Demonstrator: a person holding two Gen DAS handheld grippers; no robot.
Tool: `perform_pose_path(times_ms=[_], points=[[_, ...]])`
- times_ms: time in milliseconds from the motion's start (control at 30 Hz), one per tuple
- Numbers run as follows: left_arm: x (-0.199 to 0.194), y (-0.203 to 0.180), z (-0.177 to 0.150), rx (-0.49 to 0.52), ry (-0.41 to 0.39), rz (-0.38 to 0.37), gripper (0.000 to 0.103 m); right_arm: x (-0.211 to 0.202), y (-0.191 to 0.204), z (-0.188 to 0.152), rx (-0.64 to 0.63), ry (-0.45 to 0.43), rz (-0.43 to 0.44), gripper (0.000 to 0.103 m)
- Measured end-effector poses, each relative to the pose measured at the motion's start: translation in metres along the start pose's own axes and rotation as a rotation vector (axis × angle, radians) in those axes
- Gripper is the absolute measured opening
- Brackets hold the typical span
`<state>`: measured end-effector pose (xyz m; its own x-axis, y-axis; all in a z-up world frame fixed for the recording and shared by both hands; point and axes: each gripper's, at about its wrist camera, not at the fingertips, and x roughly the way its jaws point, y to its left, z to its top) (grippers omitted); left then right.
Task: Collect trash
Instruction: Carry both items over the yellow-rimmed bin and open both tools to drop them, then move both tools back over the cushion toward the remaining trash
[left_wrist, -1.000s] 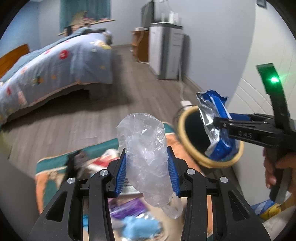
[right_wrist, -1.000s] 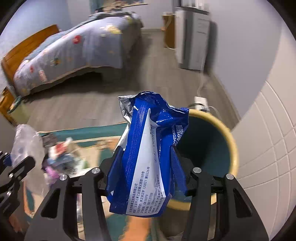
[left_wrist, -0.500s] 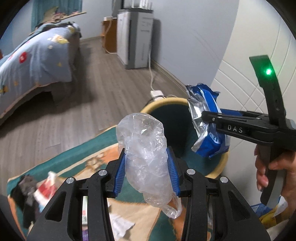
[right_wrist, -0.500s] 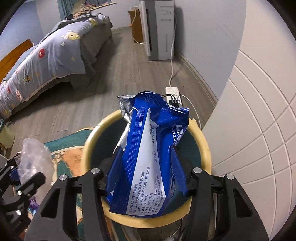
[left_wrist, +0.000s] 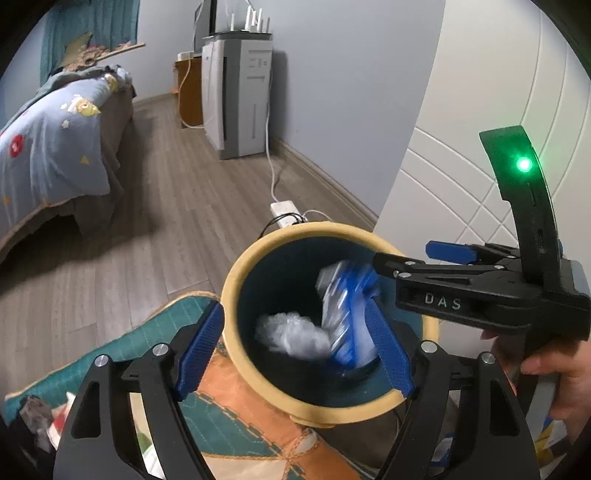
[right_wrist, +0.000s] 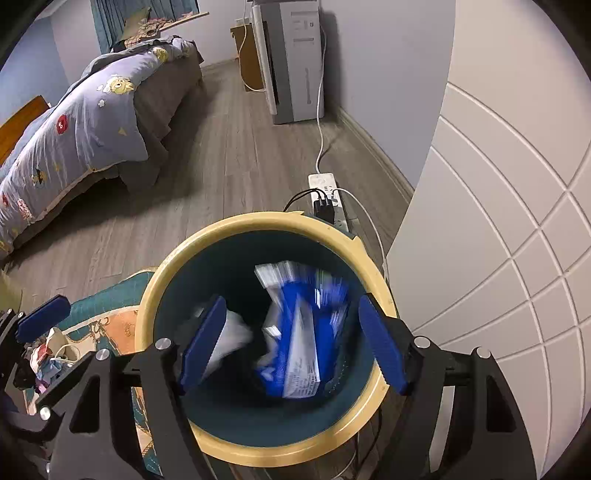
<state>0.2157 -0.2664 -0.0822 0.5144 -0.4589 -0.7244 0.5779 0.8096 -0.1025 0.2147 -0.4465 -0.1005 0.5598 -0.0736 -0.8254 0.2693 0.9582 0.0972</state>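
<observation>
A round bin (left_wrist: 229, 314) with a yellow rim and dark teal inside stands on the floor below both grippers. My left gripper (left_wrist: 295, 339) hangs over it, its jaws opening, and no pad touches anything. A crumpled clear plastic bag (left_wrist: 291, 334) falls, blurred, inside the bin. My right gripper (right_wrist: 293, 339) is also over the bin (right_wrist: 147, 306), jaws opening. A blue snack packet (right_wrist: 303, 332) drops free between its pads. In the left wrist view the right gripper (left_wrist: 402, 254) reaches in from the right above the packet (left_wrist: 343, 306).
A patterned rug (left_wrist: 166, 321) lies left of the bin, with a pile of mixed litter (right_wrist: 51, 354) on it. A white power strip (right_wrist: 325, 184) with cables sits just behind the bin. A white panelled wall (right_wrist: 498, 221) stands close on the right; a bed (right_wrist: 92, 110) is far left.
Both grippers have moved over the bin and their jaws have opened. The clear bag and the blue packet have left the pads and are falling into the bin.
</observation>
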Motion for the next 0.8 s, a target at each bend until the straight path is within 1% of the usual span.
perform_pose_path(times_ms=[100, 167, 233, 267, 333, 533, 567, 667, 733, 767, 800], points=[[-0.008, 0.01, -0.005, -0.022, -0.006, 0.013, 0.08, -0.002, -0.001, 0.0, 0.01, -0.004, 0.003, 0.083], [-0.016, 0.015, -0.009, -0.031, -0.011, 0.031, 0.084, -0.002, -0.001, 0.0, 0.009, -0.003, 0.007, 0.085], [-0.025, 0.024, -0.011, -0.04, -0.016, 0.05, 0.085, -0.003, 0.002, 0.0, 0.002, -0.003, 0.009, 0.093], [-0.032, 0.029, -0.013, -0.049, -0.021, 0.059, 0.086, -0.003, 0.004, 0.0, -0.005, -0.002, 0.01, 0.094], [-0.046, 0.041, -0.017, -0.074, -0.035, 0.083, 0.092, -0.005, 0.011, 0.0, -0.03, -0.001, 0.01, 0.097], [-0.086, 0.08, -0.03, -0.141, -0.062, 0.165, 0.094, -0.018, 0.043, -0.003, -0.113, -0.011, 0.016, 0.097], [-0.095, 0.088, -0.033, -0.152, -0.067, 0.186, 0.094, -0.021, 0.049, -0.003, -0.124, 0.003, 0.048, 0.097], [-0.124, 0.111, -0.041, -0.193, -0.086, 0.232, 0.094, -0.033, 0.074, -0.006, -0.169, -0.007, 0.061, 0.097], [-0.14, 0.121, -0.047, -0.208, -0.097, 0.257, 0.094, -0.044, 0.094, -0.012, -0.208, -0.013, 0.091, 0.097], [-0.153, 0.129, -0.052, -0.209, -0.105, 0.289, 0.094, -0.049, 0.104, -0.015, -0.228, -0.014, 0.102, 0.097], [-0.16, 0.132, -0.054, -0.206, -0.108, 0.306, 0.095, -0.054, 0.115, -0.019, -0.25, -0.015, 0.111, 0.097]])
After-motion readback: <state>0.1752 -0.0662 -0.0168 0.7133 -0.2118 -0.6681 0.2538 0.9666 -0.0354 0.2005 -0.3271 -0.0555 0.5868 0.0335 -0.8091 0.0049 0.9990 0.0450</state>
